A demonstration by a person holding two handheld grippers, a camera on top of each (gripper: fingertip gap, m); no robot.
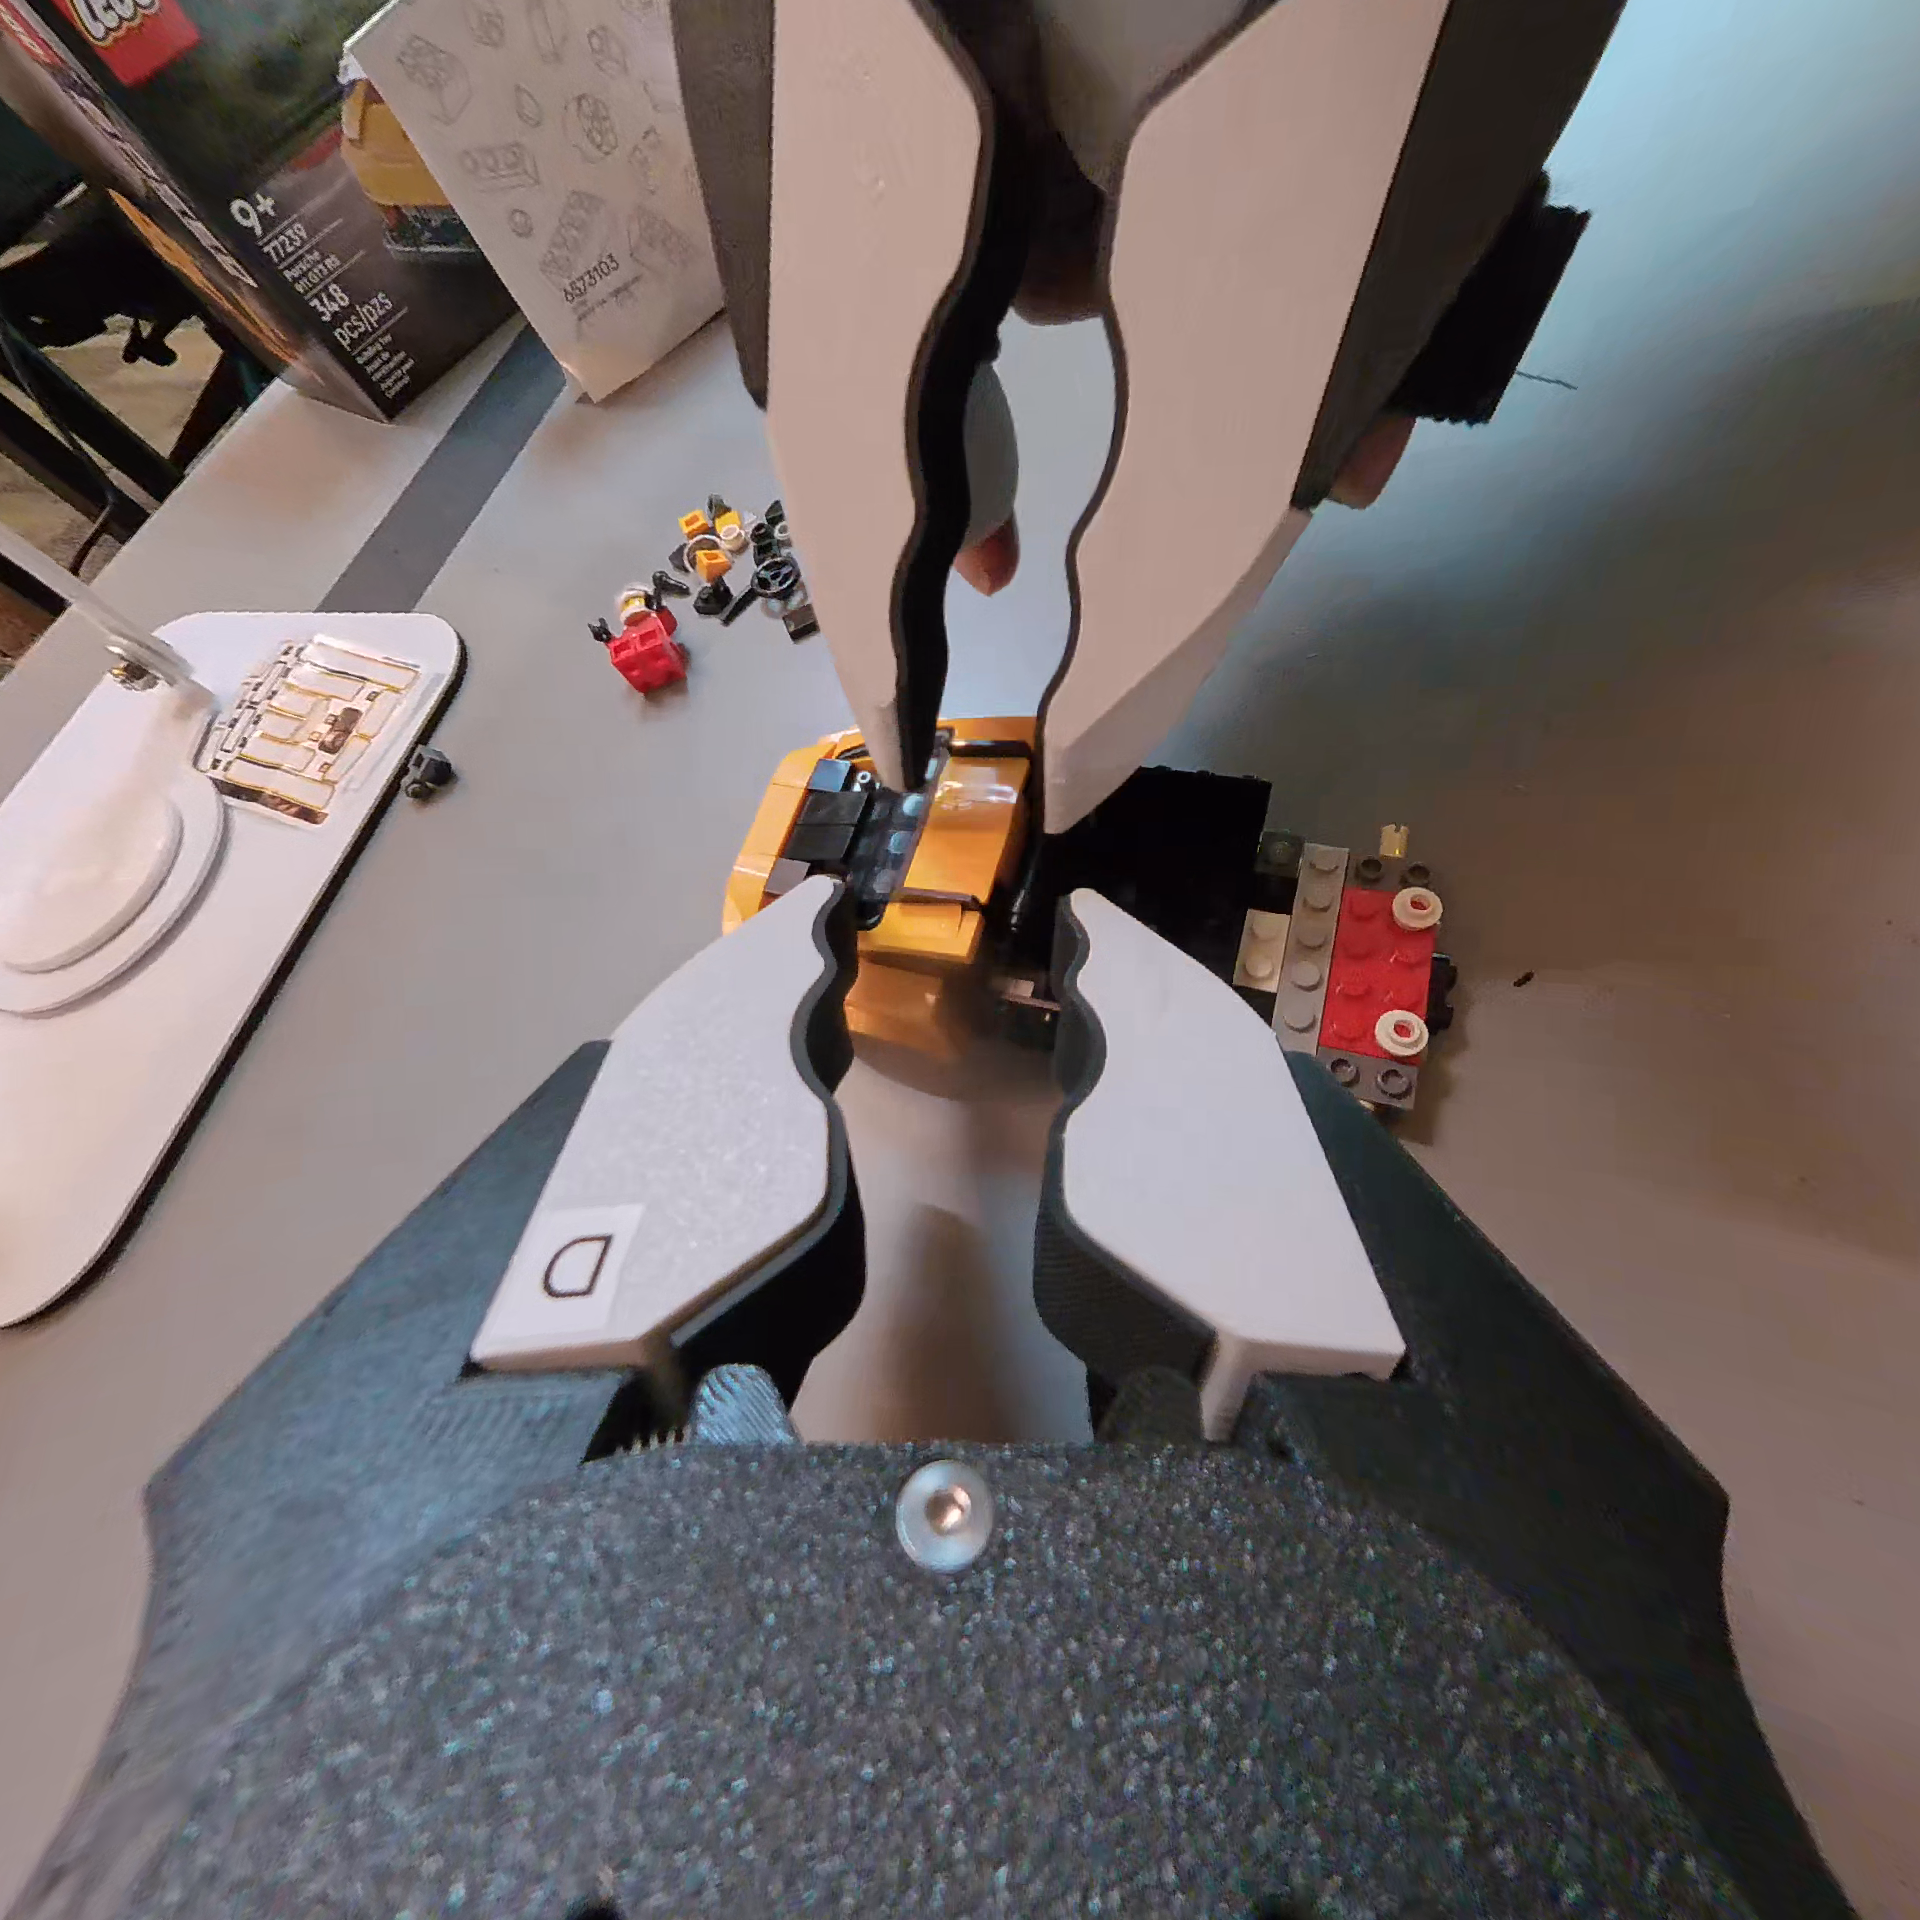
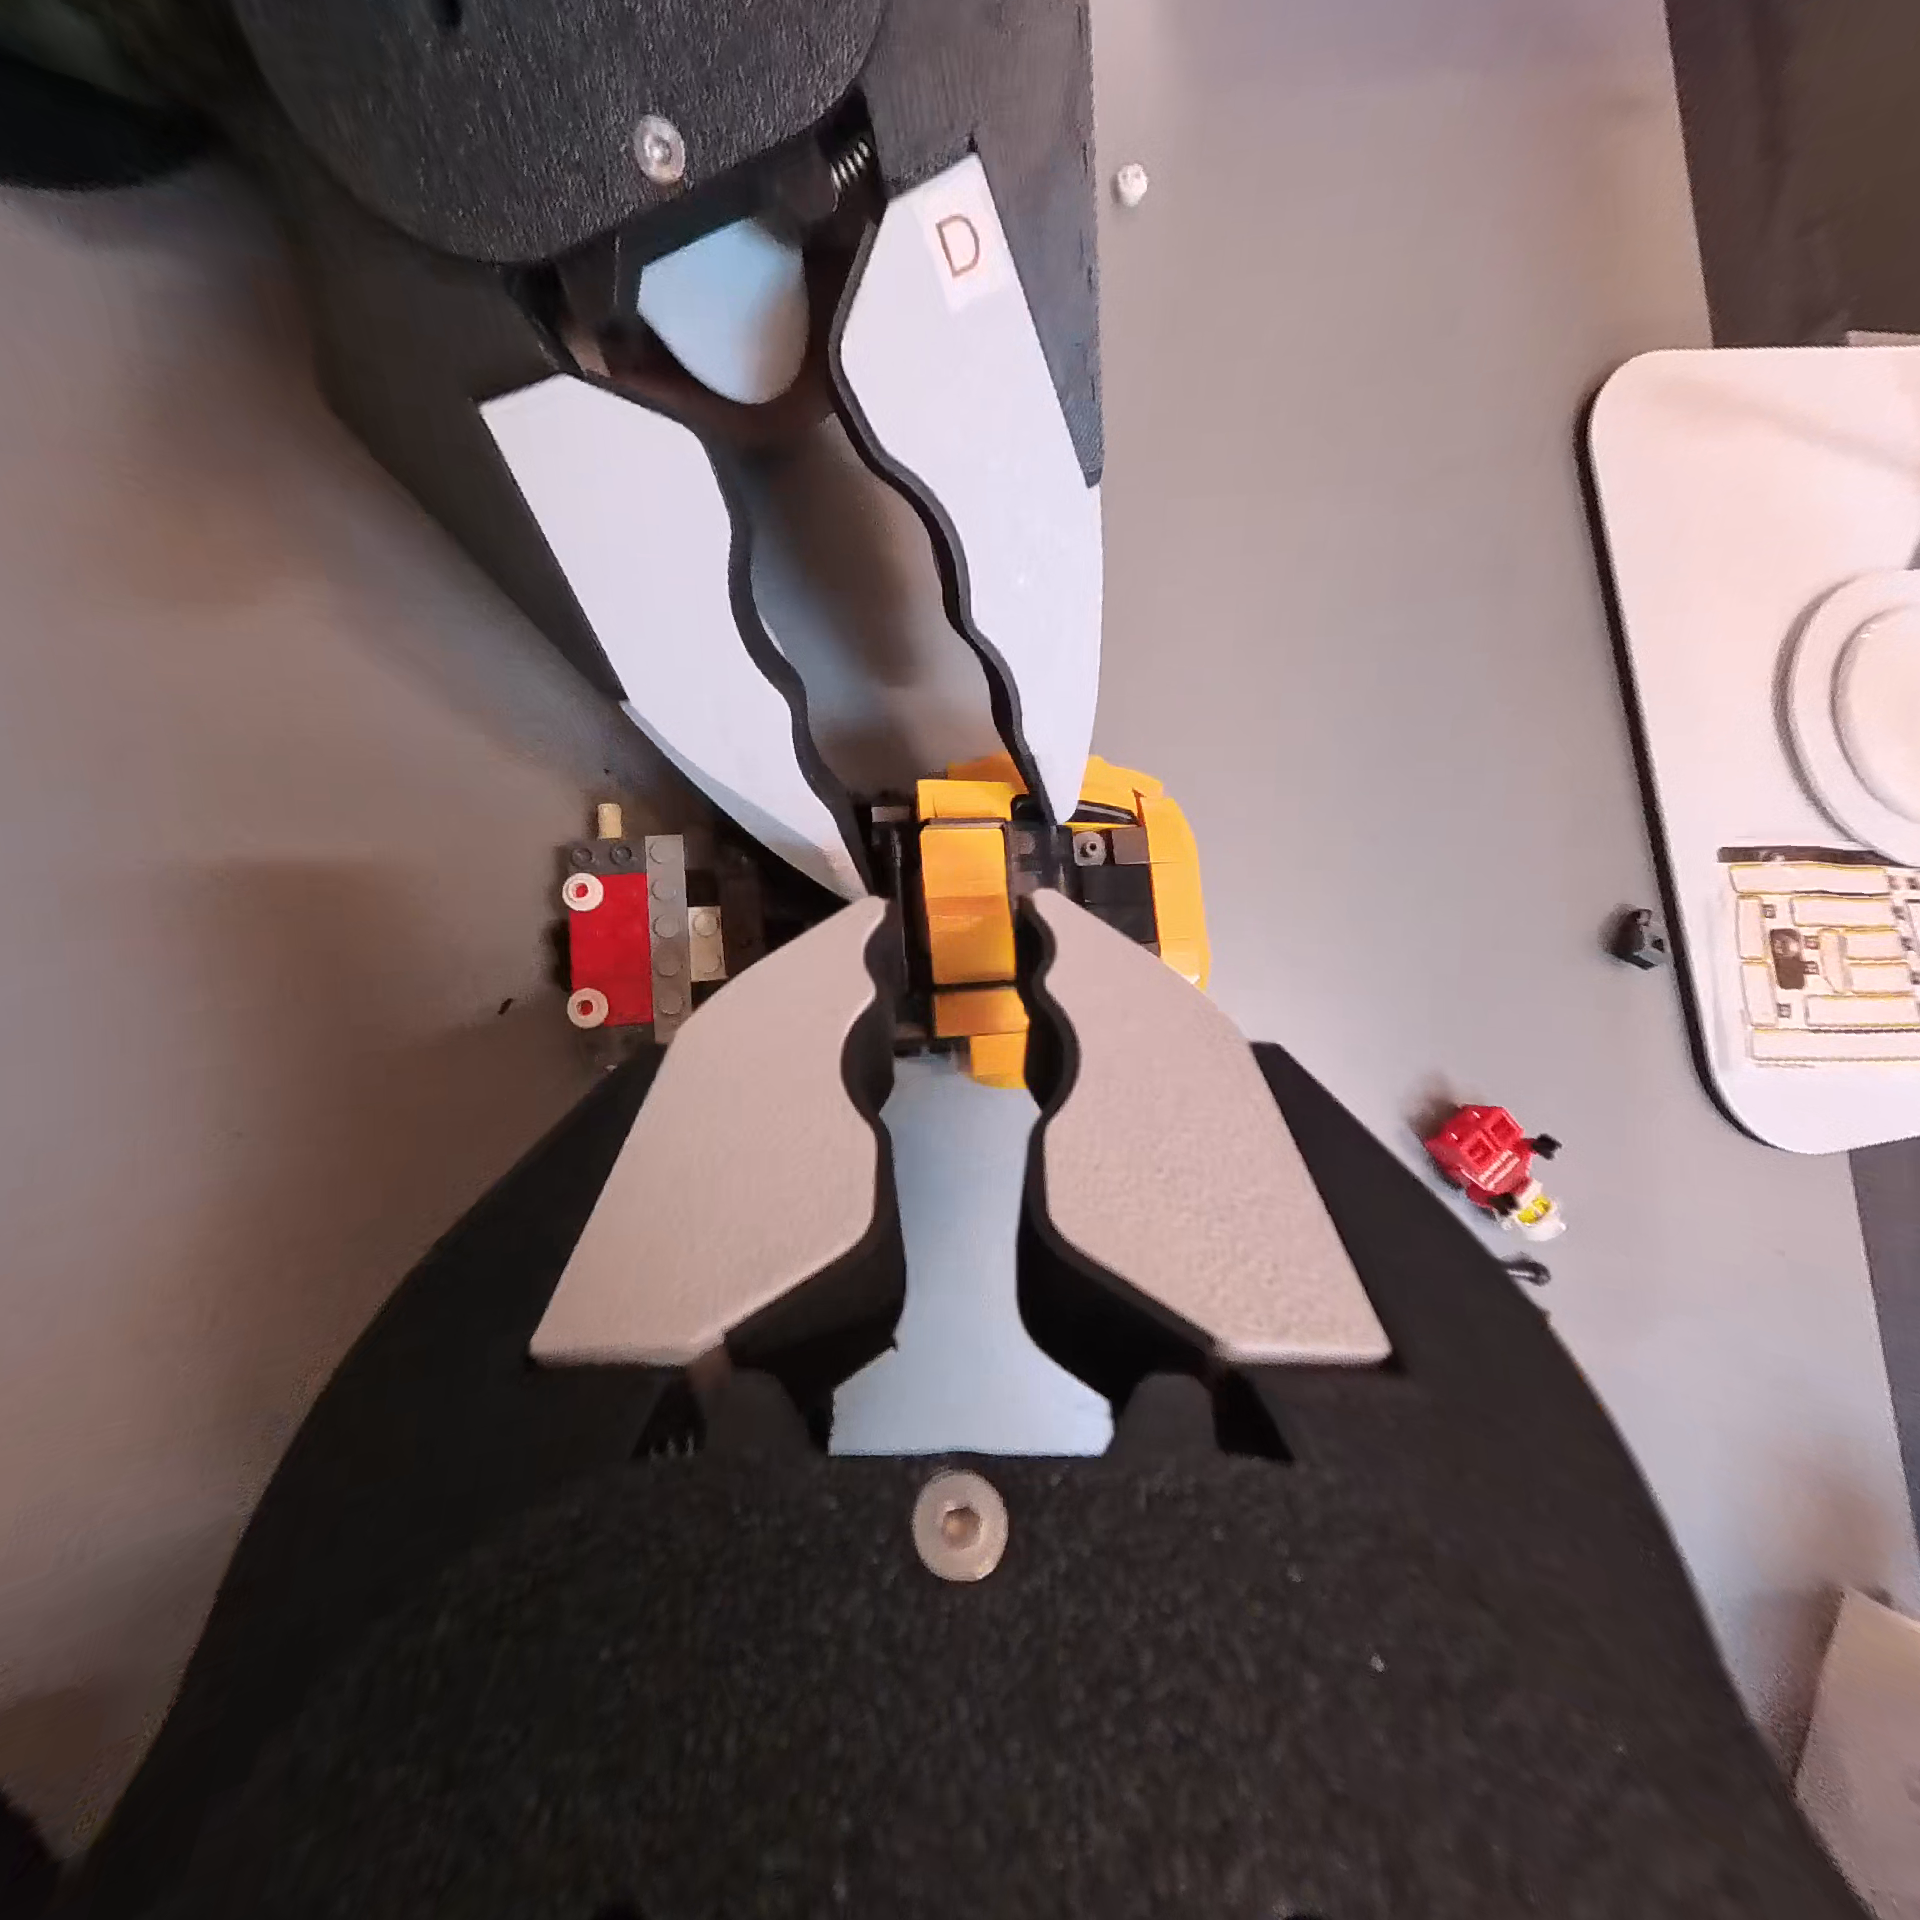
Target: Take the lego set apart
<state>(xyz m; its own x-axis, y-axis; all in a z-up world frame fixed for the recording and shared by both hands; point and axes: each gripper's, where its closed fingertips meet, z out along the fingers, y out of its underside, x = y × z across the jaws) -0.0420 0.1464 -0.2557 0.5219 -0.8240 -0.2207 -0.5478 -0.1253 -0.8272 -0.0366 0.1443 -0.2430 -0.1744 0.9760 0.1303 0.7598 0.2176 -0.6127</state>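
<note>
Right wrist view shows the grey table (image 2: pixel 1351 623) w/ the lego car (image 2: pixel 966 935) at centre, its red-and-grey chassis end (image 2: pixel 623 951) already stripped bare; you're bracing it from both sides so it can't slide. Your right gripper (image 2: pixel 956 914) straddles the yellow roof section, fingers apart but close on it, prob. to pull it off; left gripper (image 1: pixel 951 899) sits apart around the body opp., steadying. Loose pieces (image 1: pixel 717 566) & red minifig (image 2: pixel 1491 1169) lie well clear.
</note>
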